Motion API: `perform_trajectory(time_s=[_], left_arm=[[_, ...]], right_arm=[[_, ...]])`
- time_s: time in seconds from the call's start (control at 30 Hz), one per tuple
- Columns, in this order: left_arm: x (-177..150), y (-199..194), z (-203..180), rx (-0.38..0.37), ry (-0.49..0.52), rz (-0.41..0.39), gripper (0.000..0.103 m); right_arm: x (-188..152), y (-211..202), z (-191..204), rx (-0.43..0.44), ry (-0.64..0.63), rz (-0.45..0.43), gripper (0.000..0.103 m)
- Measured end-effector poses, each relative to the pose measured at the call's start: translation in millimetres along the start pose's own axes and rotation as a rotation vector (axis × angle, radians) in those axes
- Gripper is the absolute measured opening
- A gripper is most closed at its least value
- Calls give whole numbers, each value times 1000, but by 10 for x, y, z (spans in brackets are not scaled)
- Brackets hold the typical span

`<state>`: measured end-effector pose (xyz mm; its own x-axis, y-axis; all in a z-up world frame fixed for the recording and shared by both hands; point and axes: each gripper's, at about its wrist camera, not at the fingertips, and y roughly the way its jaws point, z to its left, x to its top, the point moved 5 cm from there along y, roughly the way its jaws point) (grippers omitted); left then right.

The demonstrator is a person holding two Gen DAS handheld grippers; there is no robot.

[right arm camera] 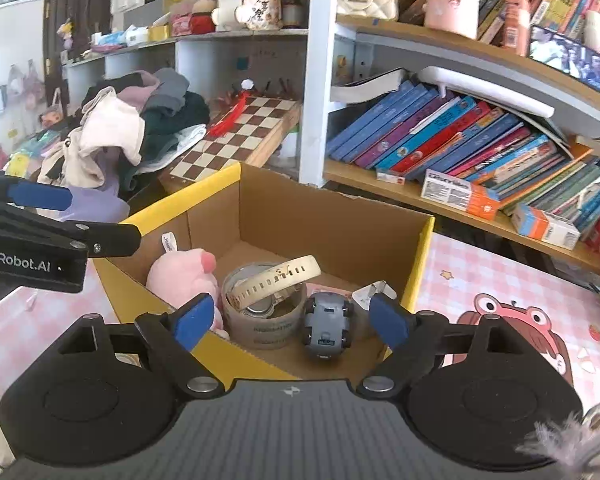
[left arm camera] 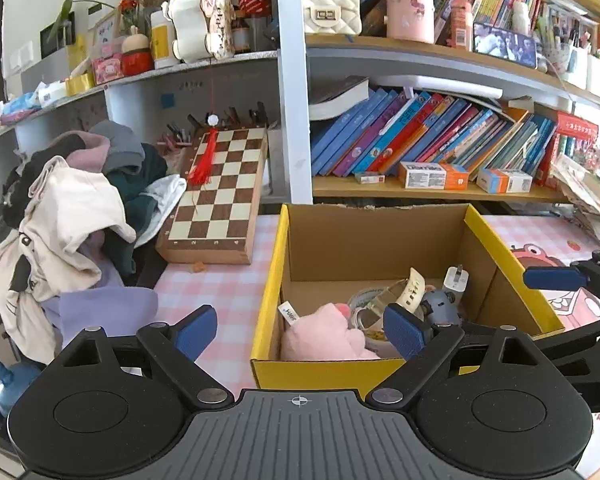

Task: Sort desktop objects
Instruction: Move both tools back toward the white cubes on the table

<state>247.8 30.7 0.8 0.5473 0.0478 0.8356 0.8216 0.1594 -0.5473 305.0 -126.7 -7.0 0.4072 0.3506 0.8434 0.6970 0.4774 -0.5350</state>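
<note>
Both grippers sit at 6 o'clock, low at the box's near edge, one at each near corner, which looks like a hover over the drop spot. Left gripper (left arm camera: 300, 330): fingers spread wide, nothing between them. Right gripper (right arm camera: 290, 318): same, wide open and empty. Just past them, the box (right arm camera: 332, 216), open top, yellow rim, already holds the small stuff: plush (right arm camera: 180, 276) at 9 o'clock against the left wall, tape roll (right arm camera: 260, 316) mid-floor with the watch (right arm camera: 278, 276) draped across its top, toy car (right arm camera: 326, 322) on its side at 3 o'clock of the roll, charger (left arm camera: 456, 280) behind it. Pink mat (right arm camera: 500, 276) around the box shows no loose items, so sorting looks about done, or the rest is out of view. Further out: clothes (left arm camera: 72, 216) at 10 o'clock, chessboard (left arm camera: 224, 188) at 11, leaning on the shelf. Books (left arm camera: 420, 136) at 1 o'clock.
</note>
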Motion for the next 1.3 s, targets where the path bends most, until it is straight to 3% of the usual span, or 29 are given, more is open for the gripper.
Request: perform_trajectory(time_s=[0.2, 0.4, 0.93, 1.3], left_arm=[[-36, -138, 63, -23, 13, -29, 92], [-135, -284, 95, -56, 8, -48, 92], [-442, -595, 280, -95, 4, -36, 99], [-889, -734, 436, -97, -12, 76, 100]], right_arm=[[-33, -162, 98, -65, 17, -22, 92], [-75, -304, 199, -120, 33, -40, 92], [-289, -610, 562, -173, 50, -17, 94], [-728, -616, 880, -173, 49, 94, 94]])
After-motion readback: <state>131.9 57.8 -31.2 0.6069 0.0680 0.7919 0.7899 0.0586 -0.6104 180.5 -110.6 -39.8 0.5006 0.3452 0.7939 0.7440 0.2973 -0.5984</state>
